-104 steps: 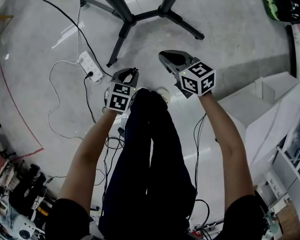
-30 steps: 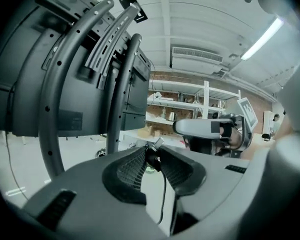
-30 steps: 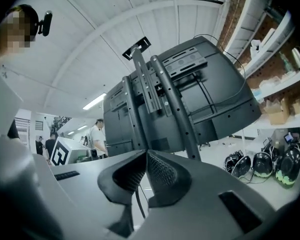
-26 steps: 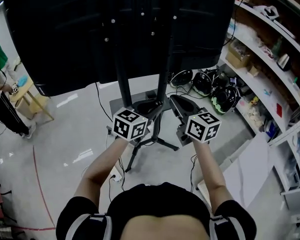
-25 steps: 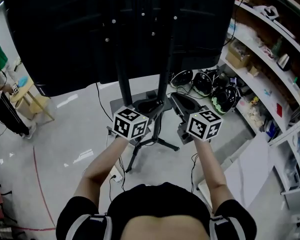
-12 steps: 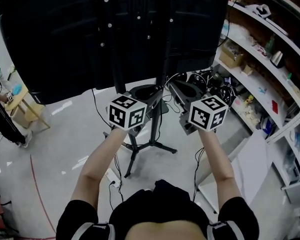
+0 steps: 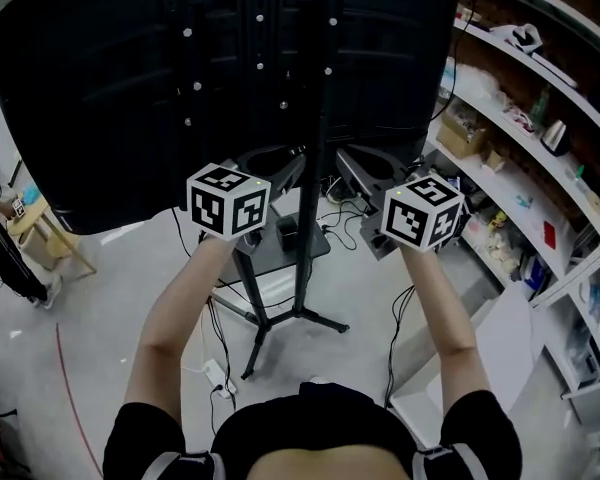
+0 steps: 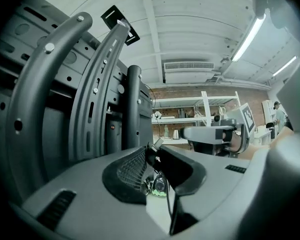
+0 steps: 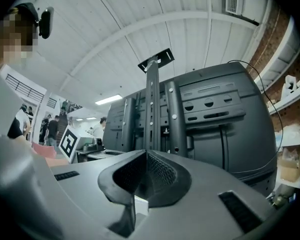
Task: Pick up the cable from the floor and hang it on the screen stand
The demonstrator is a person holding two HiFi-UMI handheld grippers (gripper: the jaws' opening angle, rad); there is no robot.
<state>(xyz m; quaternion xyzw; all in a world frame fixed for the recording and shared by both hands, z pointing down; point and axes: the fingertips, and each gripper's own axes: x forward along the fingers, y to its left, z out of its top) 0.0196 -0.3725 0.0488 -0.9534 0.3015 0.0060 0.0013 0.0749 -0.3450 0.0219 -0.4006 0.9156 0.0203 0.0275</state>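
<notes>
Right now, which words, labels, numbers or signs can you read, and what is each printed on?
No readable text anywhere.
Left cube, right cube: square markers only, no letters.
Shelf goods: print too small to read.
Screen back: nothing legible.

The screen (image 7: 90, 118) and its stand (image 7: 315, 168) are black, dotted with silver screws. The left gripper (image 8: 151, 155) and right gripper (image 9: 146, 153) are grey, with black pads in a fine mesh pattern. The left cube (image 7: 228, 200) and right cube (image 7: 423, 213) carry black-and-white square markers. The cable (image 8: 169, 200) is black with a silver plug tip. The floor (image 7: 110, 268) is pale glossy grey, with a thin red line (image 7: 66, 383) at 7 o'clock. The shelves (image 7: 540, 183) at 3 o'clock are white. The shirt (image 7: 310, 433) is black.
</notes>
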